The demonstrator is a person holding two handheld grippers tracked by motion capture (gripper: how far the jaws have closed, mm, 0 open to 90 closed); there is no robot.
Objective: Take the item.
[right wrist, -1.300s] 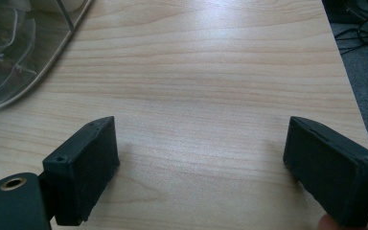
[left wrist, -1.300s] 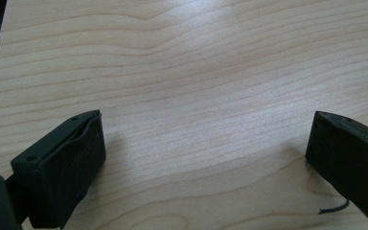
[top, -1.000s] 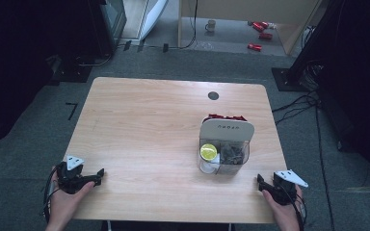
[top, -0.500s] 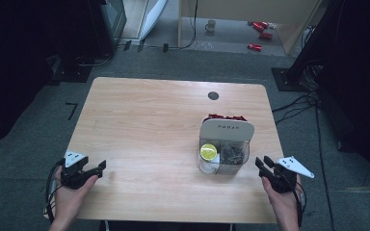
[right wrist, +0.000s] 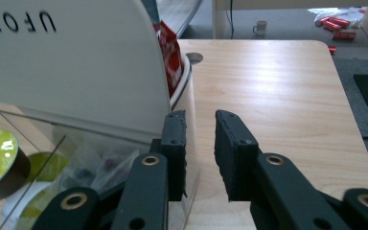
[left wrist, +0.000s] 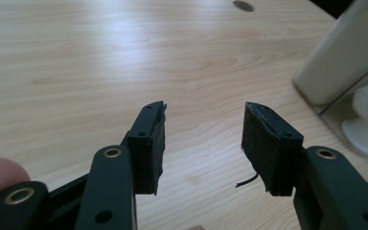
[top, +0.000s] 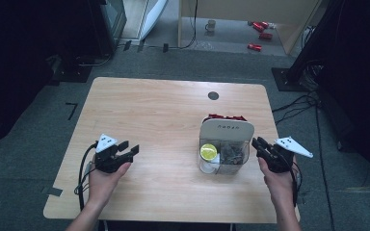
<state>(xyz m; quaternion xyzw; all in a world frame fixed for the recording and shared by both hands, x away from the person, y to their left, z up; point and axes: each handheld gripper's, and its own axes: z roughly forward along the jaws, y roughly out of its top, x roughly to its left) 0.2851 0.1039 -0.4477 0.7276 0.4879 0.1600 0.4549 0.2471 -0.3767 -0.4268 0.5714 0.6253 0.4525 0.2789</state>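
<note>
Since the clear storage box (top: 224,153) w/ its cream lid sits just beside the right gripper (top: 262,147), on that gripper's left w/ its near wall almost at the left jaw, the right hand is much the nearer one for a grab. Right gripper: jaws part-open, holding nothing, aimed fwd along the box's side, hand low at table edge. Left gripper (top: 125,151): released wide, empty, well apart, box off to its right.

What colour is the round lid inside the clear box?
Lime green round lid, clearest in the right gripper view.
</note>
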